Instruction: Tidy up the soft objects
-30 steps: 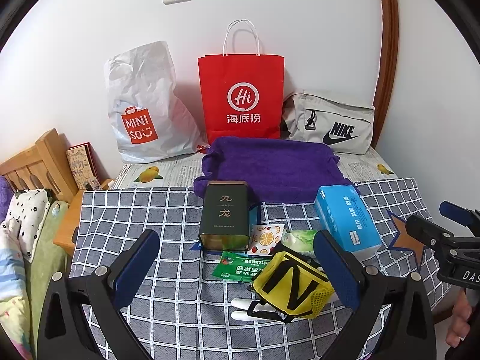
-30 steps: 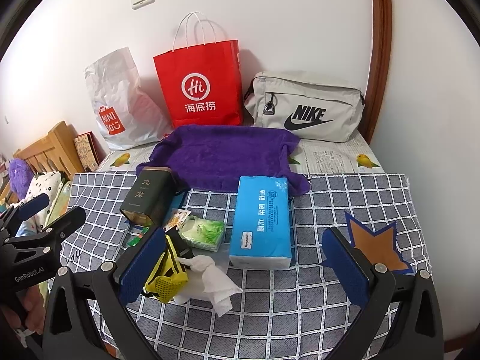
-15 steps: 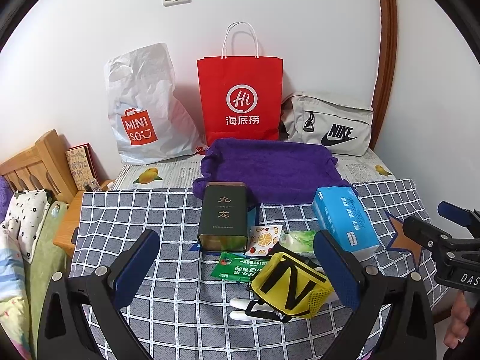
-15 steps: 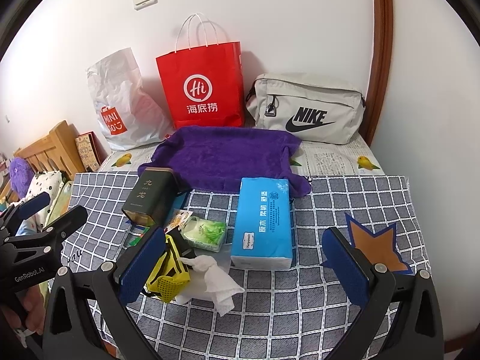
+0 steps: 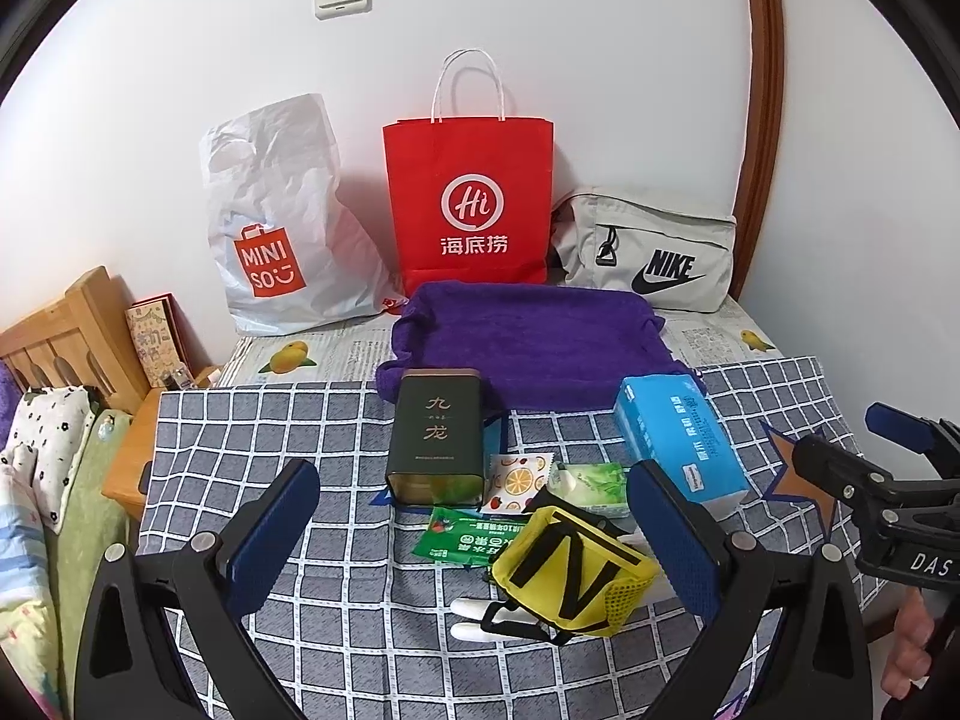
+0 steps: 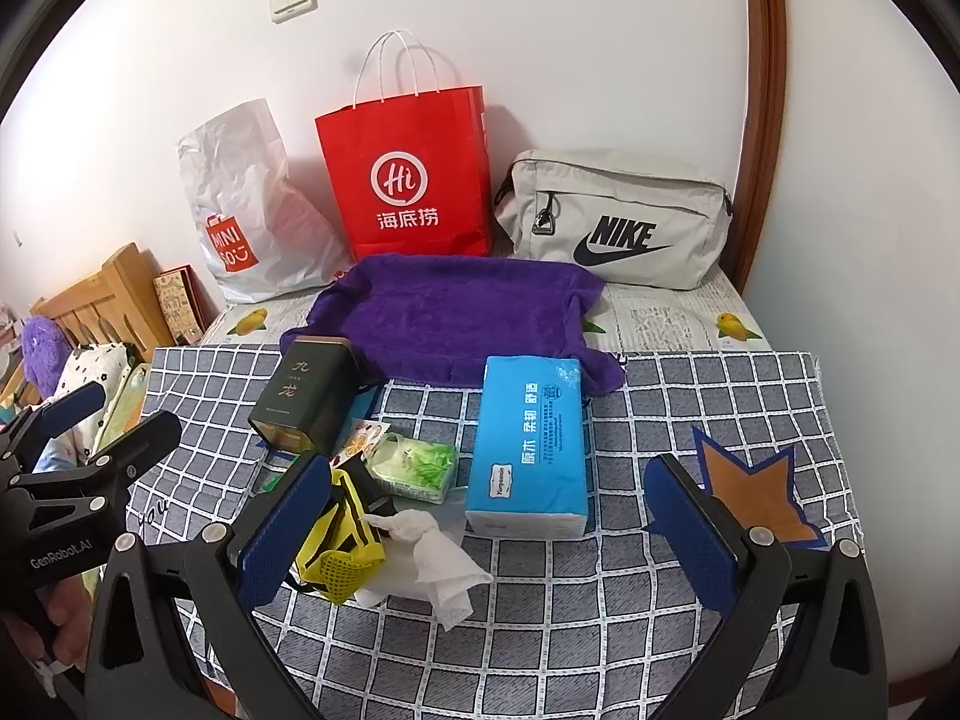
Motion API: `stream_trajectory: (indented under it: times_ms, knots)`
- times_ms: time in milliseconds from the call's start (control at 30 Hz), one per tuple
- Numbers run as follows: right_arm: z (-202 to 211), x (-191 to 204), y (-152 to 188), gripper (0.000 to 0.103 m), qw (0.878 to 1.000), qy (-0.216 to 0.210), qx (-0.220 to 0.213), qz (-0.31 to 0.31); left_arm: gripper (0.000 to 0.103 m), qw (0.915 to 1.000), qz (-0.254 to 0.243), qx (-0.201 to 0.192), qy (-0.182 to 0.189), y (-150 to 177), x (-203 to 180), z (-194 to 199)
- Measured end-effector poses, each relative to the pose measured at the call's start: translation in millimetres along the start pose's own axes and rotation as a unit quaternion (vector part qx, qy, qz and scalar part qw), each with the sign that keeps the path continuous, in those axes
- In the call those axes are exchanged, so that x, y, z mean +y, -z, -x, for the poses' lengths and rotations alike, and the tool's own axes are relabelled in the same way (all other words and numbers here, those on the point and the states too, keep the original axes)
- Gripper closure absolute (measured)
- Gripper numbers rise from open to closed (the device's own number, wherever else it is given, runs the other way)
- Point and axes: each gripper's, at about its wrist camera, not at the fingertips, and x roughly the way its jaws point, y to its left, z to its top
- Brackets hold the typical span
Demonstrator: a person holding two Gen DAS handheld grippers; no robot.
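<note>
A desk (image 6: pixel 660 630) stands against the white wall; bags lean there upright. Both tongs, left (image 5: pixel 474 534) and right (image 6: pixel 486 522), hover released. The purple towel (image 6: pixel 456 312) lies near the far edge, the tissue pack (image 6: pixel 531 444) in the middle, easy to reach.

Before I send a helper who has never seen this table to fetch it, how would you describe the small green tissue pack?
On the grey checked tablecloth, find the tall red paper bag at the wall and come forward over the purple towel. The small green tissue pack lies between the dark green tin and the large blue tissue pack. It alone is soft, palm-sized and leaf-printed.
</note>
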Motion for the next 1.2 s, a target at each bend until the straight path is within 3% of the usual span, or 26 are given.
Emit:
stream_trajectory:
  times_ms: [333,600,800,1067,1200]
  knots:
    - [-4.3,-1.0,4.2,0.0,1.0,-0.003,0.002,0.003,0.0,1.0,-0.001,0.006,-0.002,6.6,2.9,-7.4]
    - [-35.9,-1.0,29.8,0.004,0.999,-0.032,0.042,0.007,0.0,0.9993,0.017,0.03,-0.014,25.2,20.4,-25.6]
    - [-67.1,7.9,50.7,0.016,0.994,-0.07,0.076,0.023,0.0,0.9982,0.02,0.053,-0.02,40.6,24.3,-41.7]
    - [-96.5,11.2,62.8,0.028,0.991,-0.088,0.102,0.026,0.0,0.9961,0.027,0.082,-0.018,54.4,28.4,-63.1]
    - [-106.0,14.1,64.3,0.05,0.989,-0.102,0.104,0.03,0.0,0.9951,0.03,0.093,-0.016,56.8,29.7,-74.2]
